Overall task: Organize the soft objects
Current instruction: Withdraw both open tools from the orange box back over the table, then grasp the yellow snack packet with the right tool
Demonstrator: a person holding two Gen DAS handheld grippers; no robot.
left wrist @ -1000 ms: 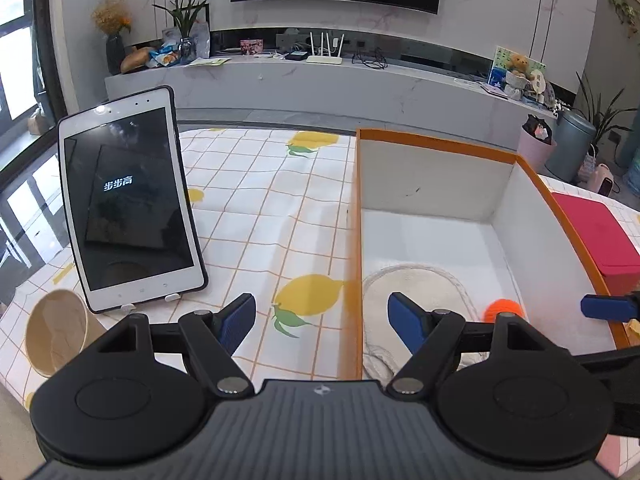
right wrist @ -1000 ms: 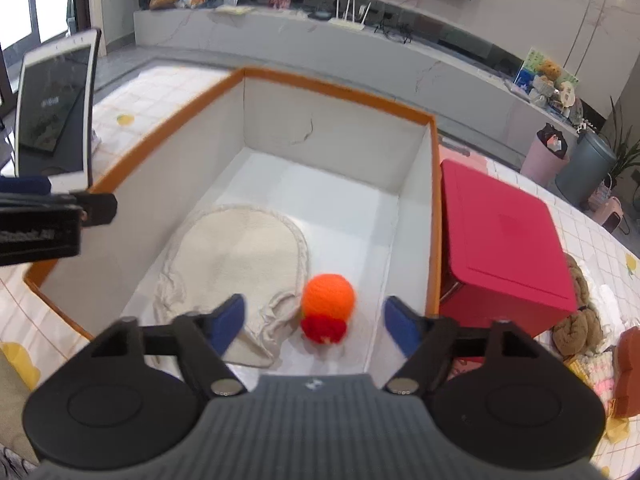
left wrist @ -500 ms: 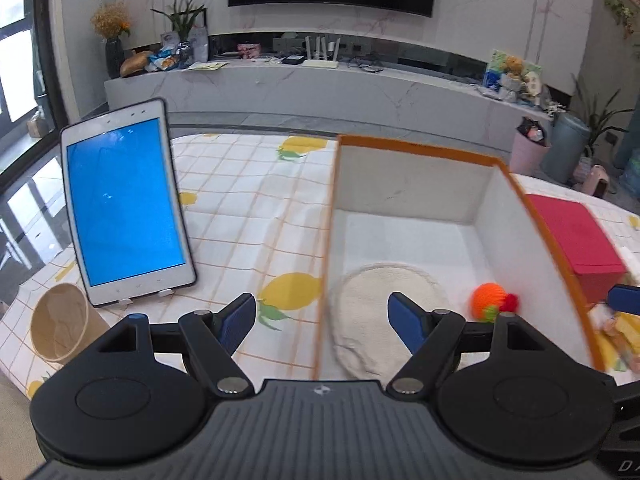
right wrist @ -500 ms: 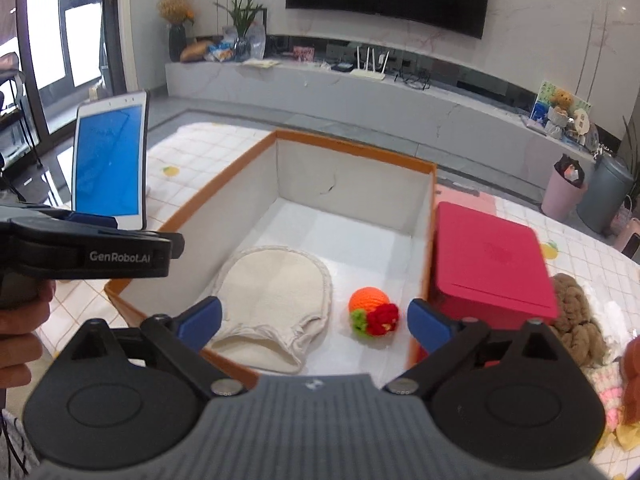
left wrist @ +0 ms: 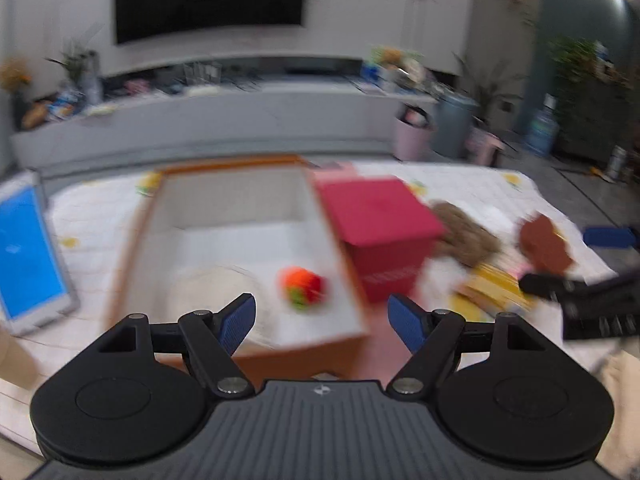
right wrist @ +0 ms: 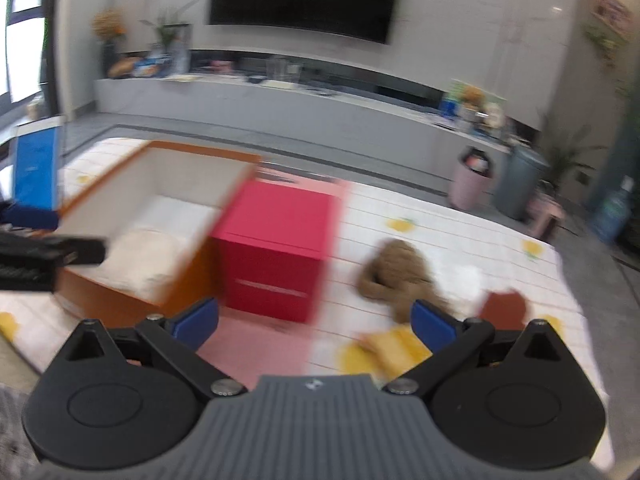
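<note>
A: Soft objects, loose: brown plush (right wrist: 394, 266), rust piece (right wrist: 505, 308), yellow item (right wrist: 394, 346) on tablecloth (right wrist: 460, 232), right of red box (right wrist: 276, 254).
B: Orange-rimmed bin (left wrist: 224, 200): cream cloth (left wrist: 216, 288), orange ball (left wrist: 302, 286).
A: Left gripper (left wrist: 322, 320) apart, empty; right gripper (right wrist: 316, 322) opening, empty.
B: Risk: blurred view, a mistimed grab could snag tablecloth.

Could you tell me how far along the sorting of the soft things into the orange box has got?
Partly done: a cream cloth and an orange knitted ball lie in the orange box. In hand: nothing; the left claw is open and empty, the right claw is opening, also empty. Left on the table: a brown plush, a rust-red piece and something yellow.
</note>
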